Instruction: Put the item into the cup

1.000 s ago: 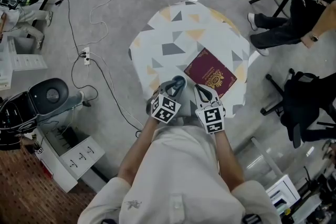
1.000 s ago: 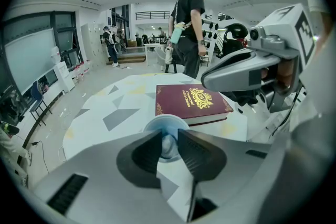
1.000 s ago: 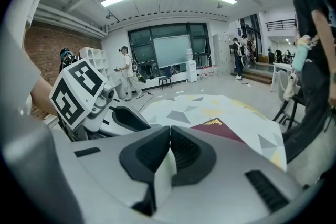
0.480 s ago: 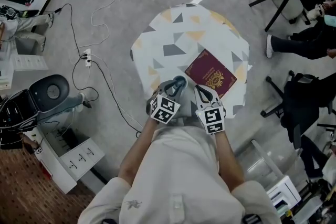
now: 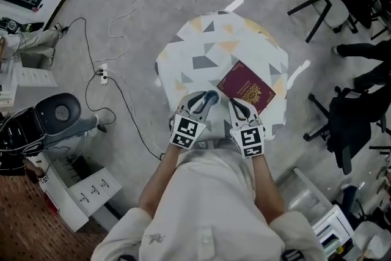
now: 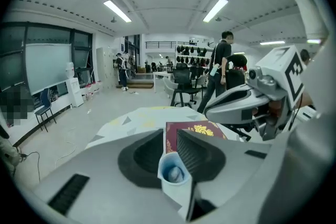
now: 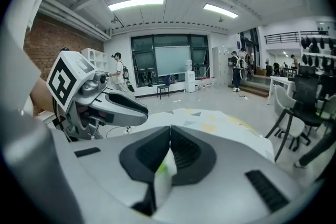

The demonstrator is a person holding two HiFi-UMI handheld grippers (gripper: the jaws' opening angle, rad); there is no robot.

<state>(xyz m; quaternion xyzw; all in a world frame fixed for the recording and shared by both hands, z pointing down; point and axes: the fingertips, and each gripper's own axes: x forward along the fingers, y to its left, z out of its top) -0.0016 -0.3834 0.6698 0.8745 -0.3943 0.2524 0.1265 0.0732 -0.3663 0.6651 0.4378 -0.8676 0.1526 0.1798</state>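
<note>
In the right tongs (image 7: 170, 131), an unidentifiable item (image 7: 164, 176); left tongs (image 6: 171, 131) clasp cup (image 6: 176, 191).

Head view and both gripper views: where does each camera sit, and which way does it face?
Head view: on the person's head, facing steeply down at the round triangle-patterned table; forearms, left gripper and right gripper show.
Left gripper view: rides the left gripper, along jaws holding a light blue cup; right gripper shows.
Right gripper view: rides the right gripper, along jaws shut on a thin white-and-green item; left gripper shows.
Shared: head and left gripper views both show the maroon booklet.
</note>
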